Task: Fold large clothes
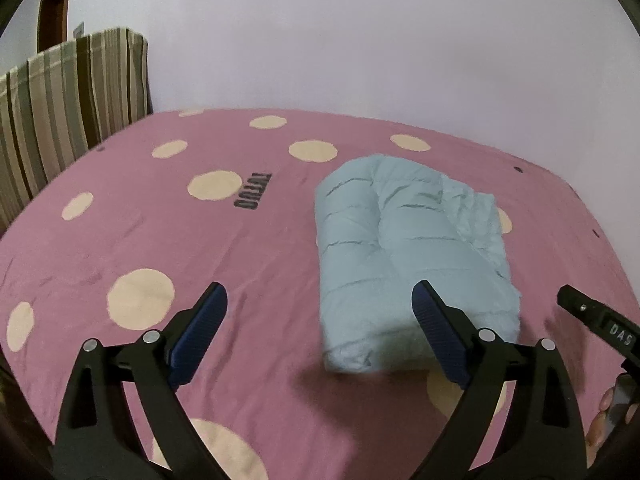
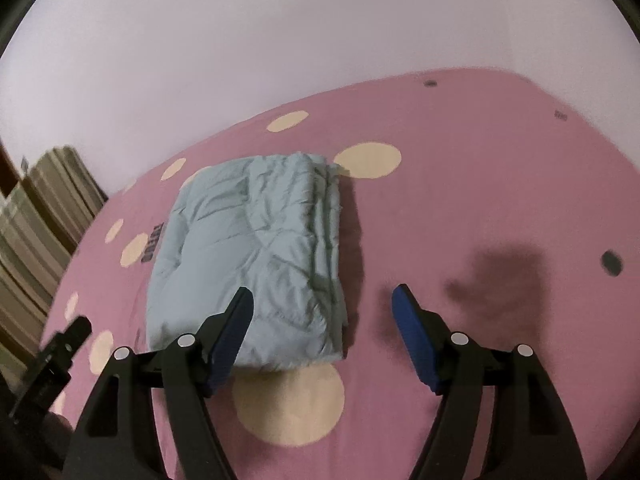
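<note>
A light blue puffy garment (image 1: pixel 404 248) lies folded into a thick rectangular bundle on the pink bed sheet (image 1: pixel 168 240); it also shows in the right wrist view (image 2: pixel 256 256). My left gripper (image 1: pixel 320 300) is open and empty, raised above the bed just short of the bundle's near left corner. My right gripper (image 2: pixel 324 304) is open and empty, raised over the bundle's near right corner. Its tip shows at the right edge of the left wrist view (image 1: pixel 592 312). Neither gripper touches the garment.
The pink sheet (image 2: pixel 480 184) has cream dots and a dark printed word (image 1: pixel 254 192). Striped cushions (image 1: pixel 60 108) stand at the bed's left side against a pale wall (image 1: pixel 360 40). A wooden door edge (image 1: pixel 52 4) is at far left.
</note>
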`<state>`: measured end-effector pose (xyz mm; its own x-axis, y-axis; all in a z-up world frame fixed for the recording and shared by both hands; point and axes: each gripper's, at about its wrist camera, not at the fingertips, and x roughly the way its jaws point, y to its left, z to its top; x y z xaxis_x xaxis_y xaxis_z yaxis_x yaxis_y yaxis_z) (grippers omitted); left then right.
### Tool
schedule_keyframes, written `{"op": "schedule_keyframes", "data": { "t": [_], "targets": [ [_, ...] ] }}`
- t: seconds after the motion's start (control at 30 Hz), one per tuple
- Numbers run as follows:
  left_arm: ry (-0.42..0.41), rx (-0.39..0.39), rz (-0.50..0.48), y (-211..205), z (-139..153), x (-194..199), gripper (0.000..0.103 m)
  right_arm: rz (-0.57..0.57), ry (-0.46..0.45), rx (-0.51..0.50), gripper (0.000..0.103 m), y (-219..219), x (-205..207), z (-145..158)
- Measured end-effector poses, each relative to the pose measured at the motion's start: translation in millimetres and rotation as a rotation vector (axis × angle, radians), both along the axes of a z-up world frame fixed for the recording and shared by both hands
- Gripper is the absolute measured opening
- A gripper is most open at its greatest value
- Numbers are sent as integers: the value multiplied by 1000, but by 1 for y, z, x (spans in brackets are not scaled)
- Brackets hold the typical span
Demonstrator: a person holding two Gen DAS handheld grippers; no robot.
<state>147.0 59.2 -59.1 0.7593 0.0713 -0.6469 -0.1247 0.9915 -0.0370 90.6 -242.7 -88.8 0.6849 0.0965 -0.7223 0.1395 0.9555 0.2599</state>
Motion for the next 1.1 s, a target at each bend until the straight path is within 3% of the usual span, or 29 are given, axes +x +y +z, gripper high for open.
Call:
{"op": "schedule_keyframes", "data": {
  "t": [0.17,0.43,1.1],
  "targets": [
    [-46,30,-8,-5,24,-27,97,23,-49,-98,77,19,-25,29],
    [-84,23,-23,-14,50,-51,98,34,-115,-174,79,31,-52,61],
    [-85,17,-20,-25,57,-65,98,28,-168,-203,84,31,-68,70]
  ]
}}
